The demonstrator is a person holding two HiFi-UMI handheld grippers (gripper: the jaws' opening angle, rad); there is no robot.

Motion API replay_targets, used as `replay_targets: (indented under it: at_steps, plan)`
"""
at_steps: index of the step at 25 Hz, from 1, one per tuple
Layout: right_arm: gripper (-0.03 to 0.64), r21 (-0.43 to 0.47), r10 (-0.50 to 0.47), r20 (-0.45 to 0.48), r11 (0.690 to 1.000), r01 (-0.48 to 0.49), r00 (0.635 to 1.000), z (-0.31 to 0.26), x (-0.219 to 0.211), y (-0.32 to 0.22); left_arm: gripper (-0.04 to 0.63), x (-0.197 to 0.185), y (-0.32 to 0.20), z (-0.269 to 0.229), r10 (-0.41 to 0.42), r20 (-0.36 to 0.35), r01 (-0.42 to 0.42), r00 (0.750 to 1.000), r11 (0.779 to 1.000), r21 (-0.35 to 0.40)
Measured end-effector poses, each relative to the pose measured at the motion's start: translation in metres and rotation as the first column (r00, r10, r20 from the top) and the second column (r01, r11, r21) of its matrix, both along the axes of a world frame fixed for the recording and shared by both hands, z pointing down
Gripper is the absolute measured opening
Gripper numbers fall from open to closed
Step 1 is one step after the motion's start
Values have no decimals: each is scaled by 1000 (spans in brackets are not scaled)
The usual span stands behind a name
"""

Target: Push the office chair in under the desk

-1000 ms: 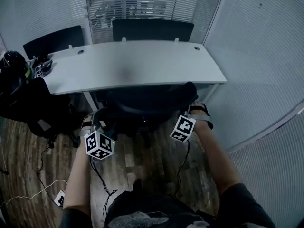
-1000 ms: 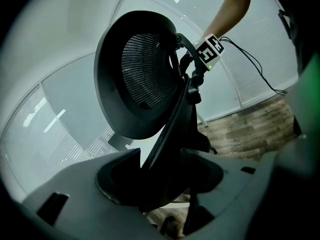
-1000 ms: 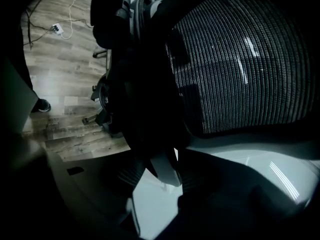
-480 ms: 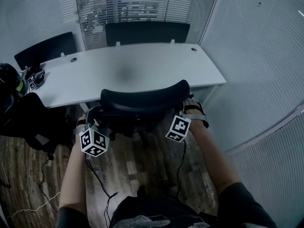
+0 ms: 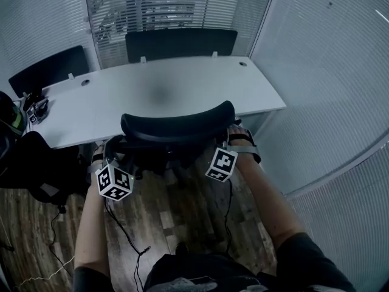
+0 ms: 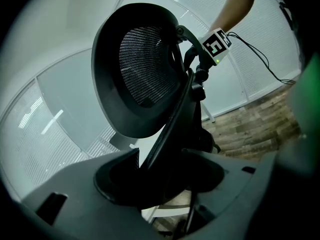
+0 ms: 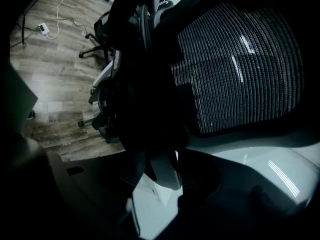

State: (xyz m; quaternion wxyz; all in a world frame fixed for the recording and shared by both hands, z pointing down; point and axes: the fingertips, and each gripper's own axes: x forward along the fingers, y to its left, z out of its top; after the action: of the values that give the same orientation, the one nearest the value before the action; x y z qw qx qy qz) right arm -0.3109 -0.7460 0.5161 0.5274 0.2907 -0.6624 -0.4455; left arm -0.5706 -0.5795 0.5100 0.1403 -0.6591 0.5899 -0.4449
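Note:
The black office chair (image 5: 176, 123) stands at the white desk (image 5: 152, 90), its curved back top just in front of the desk's near edge. My left gripper (image 5: 118, 152) is at the left side of the chair back and my right gripper (image 5: 230, 140) at the right side. In the left gripper view the mesh backrest (image 6: 145, 64) rises ahead, and a dark frame strut runs between the jaws of my left gripper (image 6: 160, 159), which are opening slightly while still touching it. My right gripper (image 7: 155, 169) is shut on the chair's frame beside the mesh (image 7: 240, 69).
Two black chairs (image 5: 179, 41) (image 5: 45, 69) stand beyond the desk, and another dark chair (image 5: 30, 163) sits at the left. Small items (image 5: 33, 108) lie on the desk's left end. Cables (image 5: 130, 236) trail over the wooden floor. A glass partition (image 5: 328, 72) closes the right side.
The chair's back top has come up into view against the desk's near edge. Both grippers stay at its sides and have shifted left and slightly up with it.

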Motion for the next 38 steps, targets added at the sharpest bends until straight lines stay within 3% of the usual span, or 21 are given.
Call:
replay_targets:
  at_steps: [3, 9, 12, 16, 20, 24, 25, 27, 30, 34, 38]
  plan:
    - [201, 12, 2, 2, 1000, -2, 1000, -1, -5, -6, 261, -6, -8, 0, -7, 3, 7, 1000, 1000, 1]
    - [201, 7, 17, -8, 1000, -17, 1000, 0, -7, -11, 262, -11, -14, 3, -36, -13, 35, 999, 997, -69]
    - [201, 45, 28, 7, 999, -28, 1000, -6, -3, -9, 262, -13, -13, 0, -65, -12, 64, 998, 995, -71]
    - [201, 109, 31, 67, 993, -38, 997, -19, 17, 4, 262, -15, 3, -15, -133, -36, 133, 990, 991, -8]
    - [192, 91, 8, 220, 995, -29, 975, -36, 32, 37, 261, -7, 32, -44, -191, -174, 209, 966, 974, 91]
    - [77, 54, -11, 385, 998, -11, 923, -58, 40, 78, 252, 35, 65, -63, -167, -312, 214, 935, 969, 124]
    - [61, 58, -23, 422, 998, -2, 906, -67, 40, 89, 219, 46, 74, -71, -162, -339, 221, 927, 965, 143]
    - [49, 63, -46, 491, 998, 17, 870, -86, 40, 112, 143, 67, 91, -89, -156, -373, 238, 915, 954, 184]
    - [43, 40, -59, 597, 998, 44, 800, -110, 47, 154, 89, 97, 126, -106, -144, -426, 257, 893, 941, 220]
    - [37, -33, -36, 718, 996, 85, 695, -132, 73, 213, 37, 137, 175, -122, -112, -533, 286, 839, 924, 255]
    - [31, -90, 1, 764, 990, 105, 646, -139, 116, 270, 20, 183, 211, -126, -80, -588, 281, 805, 924, 259]
